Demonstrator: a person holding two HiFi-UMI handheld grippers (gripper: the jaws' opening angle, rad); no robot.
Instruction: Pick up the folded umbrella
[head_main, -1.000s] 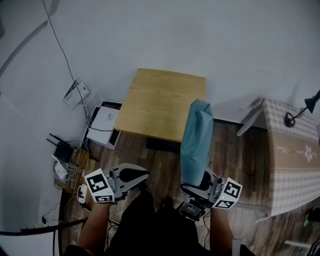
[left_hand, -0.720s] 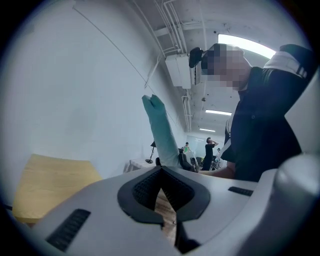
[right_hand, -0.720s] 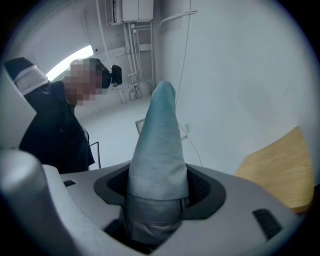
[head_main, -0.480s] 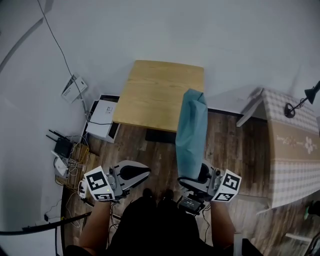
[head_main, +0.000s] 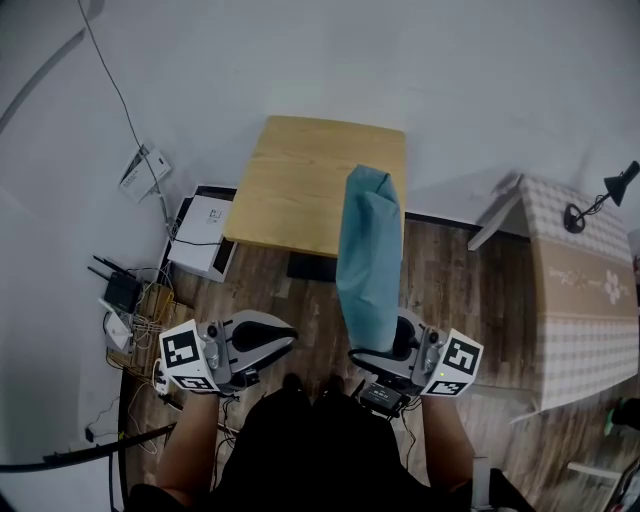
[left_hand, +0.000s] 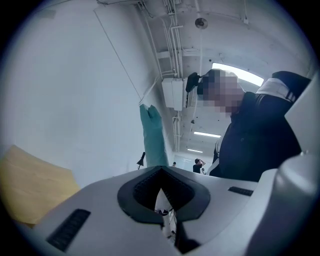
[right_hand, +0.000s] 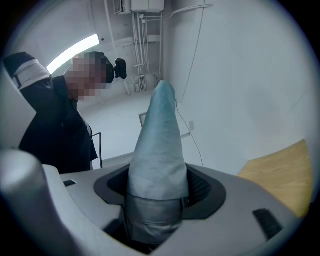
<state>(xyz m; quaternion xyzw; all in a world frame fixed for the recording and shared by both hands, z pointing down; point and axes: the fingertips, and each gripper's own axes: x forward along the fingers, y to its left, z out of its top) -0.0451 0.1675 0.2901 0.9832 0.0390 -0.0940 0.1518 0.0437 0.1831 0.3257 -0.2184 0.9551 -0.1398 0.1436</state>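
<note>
Gripping the folded umbrella (right_hand: 159, 145) near its lower end, the right gripper (right_hand: 157, 200) has both jaws pressed on the grey band below the teal sleeve. I note the umbrella rising out of those jaws and leaning away from me, held off the floor. The left gripper (left_hand: 162, 200) sits beside it, jaws together with nothing between them. Ahead of both grippers lies wooden floor (head_main: 460, 290), then the near edge of the wooden table (head_main: 310, 190). Right of the right gripper, a cloth-covered table (head_main: 580, 300) stands well apart. Left of the left gripper, a cable pile (head_main: 130, 300) lies near.
</note>
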